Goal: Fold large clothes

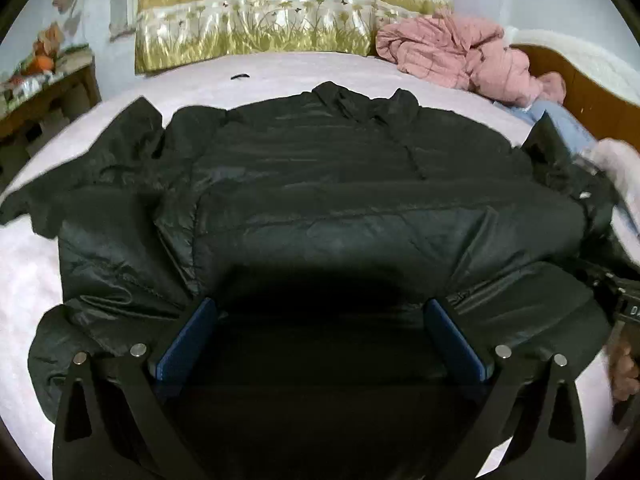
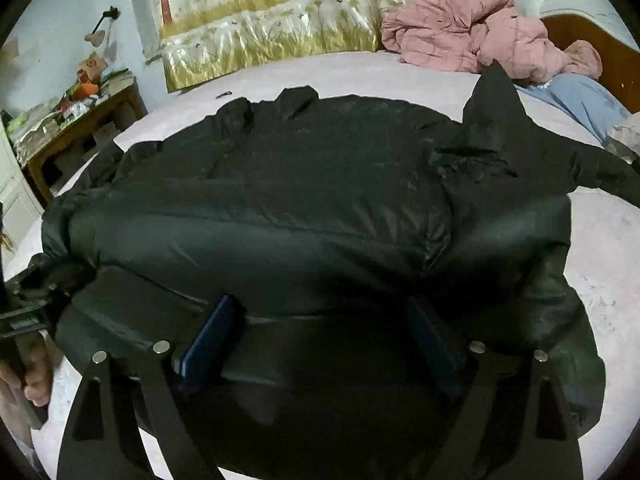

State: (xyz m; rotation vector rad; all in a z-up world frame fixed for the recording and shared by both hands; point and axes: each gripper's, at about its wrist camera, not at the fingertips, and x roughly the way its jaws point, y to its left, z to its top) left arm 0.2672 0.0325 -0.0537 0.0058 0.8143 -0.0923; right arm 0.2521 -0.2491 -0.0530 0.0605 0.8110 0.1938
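A large black puffer jacket [image 1: 340, 184] lay spread across the pale sheet of a bed [image 1: 280, 72], its collar toward the far side and its hem nearest both cameras. In the left wrist view the left gripper [image 1: 320, 336] stood with its jaws wide apart, the blue pads [image 1: 188, 340] splayed to either side above the jacket's near hem; the dark fabric ran below and between them, yet neither pad pressed on it and nothing was held. One sleeve stretched out to the left over the sheet, crumpled at its end. In the right wrist view the right gripper [image 2: 320, 344] was likewise spread, its jaws well parted over the hem with the quilted cloth lying under the gap, free of both blue pads [image 2: 208, 344]. There the other sleeve ran off to the right, and a fold of it stood up in a peak near the far edge. Each view caught the opposite tool at its margin, with the person's fingers [image 2: 34, 376] wrapped on a handle. Behind the jacket a rumpled pink quilt [image 1: 456, 56] was heaped by the wooden headboard [image 1: 580, 96], a curtain [image 1: 260, 20] with a grass print hung along the far side, and a cluttered wooden table [image 2: 72, 136] stood to the left.
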